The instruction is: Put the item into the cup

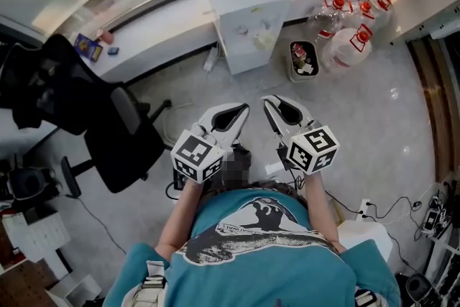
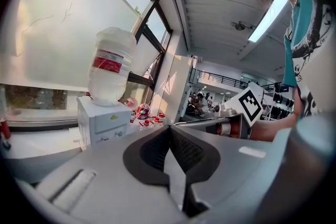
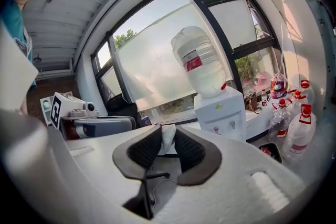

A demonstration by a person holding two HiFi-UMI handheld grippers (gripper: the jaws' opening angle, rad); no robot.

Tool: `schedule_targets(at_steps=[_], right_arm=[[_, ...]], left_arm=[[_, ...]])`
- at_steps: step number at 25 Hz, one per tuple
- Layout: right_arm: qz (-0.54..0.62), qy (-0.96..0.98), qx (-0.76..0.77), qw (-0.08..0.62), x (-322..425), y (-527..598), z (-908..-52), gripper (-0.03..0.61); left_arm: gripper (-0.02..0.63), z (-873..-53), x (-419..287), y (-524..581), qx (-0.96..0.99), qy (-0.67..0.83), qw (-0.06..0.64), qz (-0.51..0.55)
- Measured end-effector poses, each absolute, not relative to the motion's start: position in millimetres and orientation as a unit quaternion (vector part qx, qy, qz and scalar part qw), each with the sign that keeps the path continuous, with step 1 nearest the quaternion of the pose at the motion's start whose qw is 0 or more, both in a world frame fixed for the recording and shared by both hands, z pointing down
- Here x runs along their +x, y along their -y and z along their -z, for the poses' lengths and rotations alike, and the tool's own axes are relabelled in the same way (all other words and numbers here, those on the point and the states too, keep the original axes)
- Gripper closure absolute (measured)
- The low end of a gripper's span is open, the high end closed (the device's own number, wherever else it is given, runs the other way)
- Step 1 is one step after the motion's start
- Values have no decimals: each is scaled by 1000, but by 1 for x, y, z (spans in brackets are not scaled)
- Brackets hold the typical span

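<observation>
Both grippers are held up in front of a person in a teal shirt (image 1: pixel 266 255), and they point out over the floor. My right gripper (image 1: pixel 267 103) is shut on a small crumpled white item (image 3: pixel 167 140), which is pinched between its dark ribbed pads (image 3: pixel 192 150) near the tips. The left gripper (image 1: pixel 243 110) hangs beside it to the left. Its pads (image 2: pixel 185 148) meet at the tip with nothing between them. In the left gripper view the right gripper's marker cube (image 2: pixel 248 103) shows at the right. No cup shows in any view.
A white water dispenser (image 1: pixel 248 21) with a big bottle stands ahead by the window. Clear jugs with red caps (image 1: pixel 351 36) and a small black bin (image 1: pixel 303 59) sit to its right. A black office chair (image 1: pixel 108 129) is at the left. Cables (image 1: pixel 384 212) lie at the right.
</observation>
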State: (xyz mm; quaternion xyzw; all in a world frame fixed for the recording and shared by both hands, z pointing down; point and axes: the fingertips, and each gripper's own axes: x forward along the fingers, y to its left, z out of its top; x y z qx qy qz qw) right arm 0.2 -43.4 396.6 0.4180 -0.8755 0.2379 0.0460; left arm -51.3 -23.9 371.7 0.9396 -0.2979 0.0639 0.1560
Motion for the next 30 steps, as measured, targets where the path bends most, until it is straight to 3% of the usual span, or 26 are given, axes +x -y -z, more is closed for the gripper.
schedule_targets(at_steps=[30], right_arm=[[-266, 867, 414, 81, -36, 89, -425, 499]], left_arm=[[607, -399, -86, 63, 932, 297, 199, -61]])
